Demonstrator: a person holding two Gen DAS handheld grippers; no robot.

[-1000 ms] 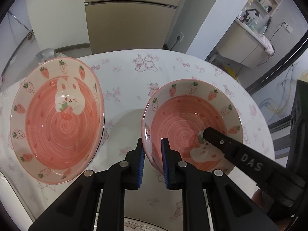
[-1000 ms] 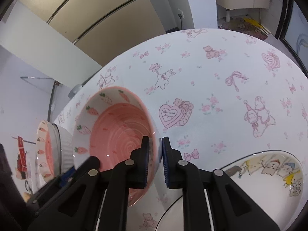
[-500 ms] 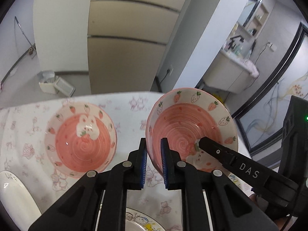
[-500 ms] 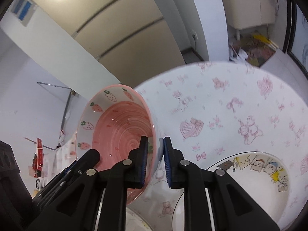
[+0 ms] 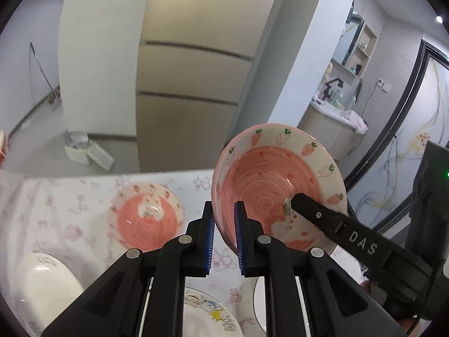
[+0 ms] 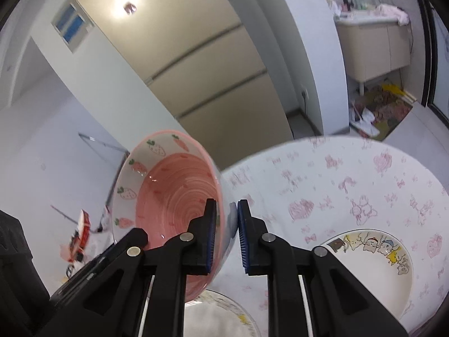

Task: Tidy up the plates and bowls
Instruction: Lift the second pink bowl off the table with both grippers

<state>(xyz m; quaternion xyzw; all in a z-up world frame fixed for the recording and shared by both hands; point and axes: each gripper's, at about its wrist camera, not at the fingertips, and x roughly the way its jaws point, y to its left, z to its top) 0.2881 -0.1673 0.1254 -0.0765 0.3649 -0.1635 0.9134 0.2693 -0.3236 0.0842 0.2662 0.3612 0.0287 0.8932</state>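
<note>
So in the left wrist view, the left gripper (image 5: pixel 224 236) is clamped narrow on the near-left rim of the pink strawberry bowl (image 5: pixel 277 179), which sits right of centre and tipped toward the camera. The right gripper (image 5: pixel 297 199) pokes in from the lower right with one finger inside the bowl on the opposite rim. My guess is two grips on opposite edges keep a heavy ceramic bowl from swinging. To the left of centre a second matching bowl (image 5: pixel 146 219) rests on the table (image 5: pixel 56 205), and that looks like the natural stacking target. A white dish (image 5: pixel 42 283) shows at lower left and a cartoon plate (image 5: pixel 207 317) at the bottom edge.

In the right wrist view, the right gripper (image 6: pixel 226 233) pinches the rim of the same bowl (image 6: pixel 168 193), left of centre, one pad inside and one outside. The cartoon plate (image 6: pixel 390 278) lies flat at lower right.

The table wears a white cloth with pink bows and hearts. Behind it there are beige cabinet panels (image 5: pixel 190 118), a white pillar, and a washbasin counter (image 6: pixel 373 45) in the upper right.
</note>
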